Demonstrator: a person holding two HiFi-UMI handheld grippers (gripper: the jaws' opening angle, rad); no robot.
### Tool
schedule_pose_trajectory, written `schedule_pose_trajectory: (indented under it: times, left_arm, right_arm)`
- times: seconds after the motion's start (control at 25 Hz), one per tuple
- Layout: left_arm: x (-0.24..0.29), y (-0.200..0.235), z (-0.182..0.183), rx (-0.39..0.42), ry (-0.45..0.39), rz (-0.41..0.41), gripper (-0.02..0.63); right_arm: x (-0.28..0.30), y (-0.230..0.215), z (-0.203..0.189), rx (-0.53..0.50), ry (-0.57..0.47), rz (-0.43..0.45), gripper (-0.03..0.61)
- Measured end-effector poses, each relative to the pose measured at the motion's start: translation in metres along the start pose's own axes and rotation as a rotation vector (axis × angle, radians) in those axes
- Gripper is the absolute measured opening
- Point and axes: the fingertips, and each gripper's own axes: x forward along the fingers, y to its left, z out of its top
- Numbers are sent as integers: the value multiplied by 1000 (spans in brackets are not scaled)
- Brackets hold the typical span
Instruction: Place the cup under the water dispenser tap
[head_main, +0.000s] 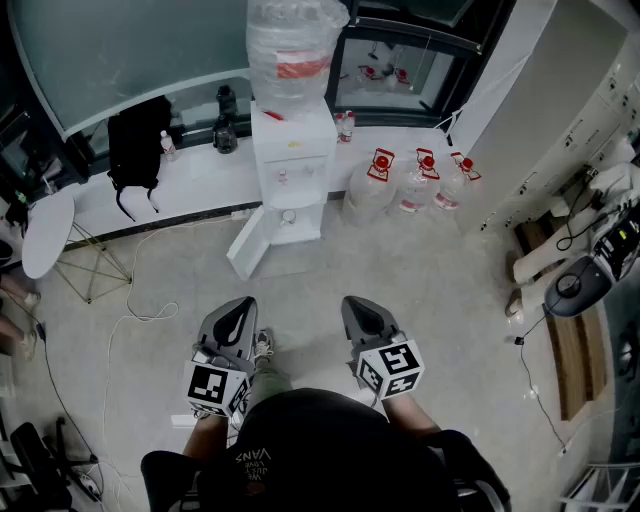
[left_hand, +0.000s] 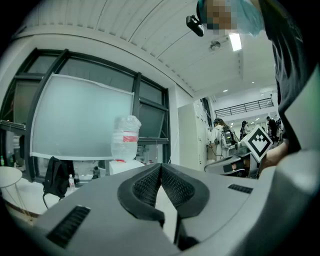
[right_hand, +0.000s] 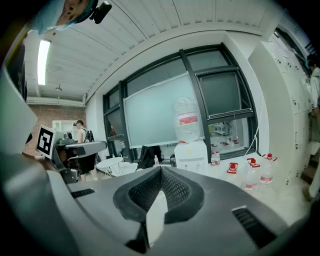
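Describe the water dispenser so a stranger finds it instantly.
Find the long white ledge under the windows. At its middle stands the white water dispenser. Unlike the floor jugs beside it, it carries an upturned bottle and its lower door hangs open.

The left gripper (head_main: 238, 312) at seven o'clock and right gripper (head_main: 365, 315) at five are grey shells; black ribbed pads (left_hand: 145, 187); black-and-white marker cubes (head_main: 391, 368); black shirt (head_main: 320, 450) with white lettering.

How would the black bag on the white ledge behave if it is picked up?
The black bag probably flops: it slumps, and its straps dangle over the ledge. They may swing. Weight unclear; contents hidden.
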Motion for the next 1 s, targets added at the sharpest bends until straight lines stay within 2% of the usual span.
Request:
schedule_pose_trajectory:
  times: [0.24,0.36,0.68,0.88,1.0]
  left_arm:
    - [41,27,-23,35,72,-43,29]
    - [70,44,-31,32,71,-83,63]
    - [135,92,-50,31,136,-234,151]
    - [169,144,-57,62,223,-325,187]
    - [186,167,-71,88,230,-382,213]
  right_arm:
    - [39,-8,11,12,0,-3,43]
    - [64,-20,10,32,5,-37,43]
    - [127,-34,17,90,-5,-139,43]
    - [180,-28,37,122,-10,-198,43]
    - [205,-28,40,141,-22,-236,43]
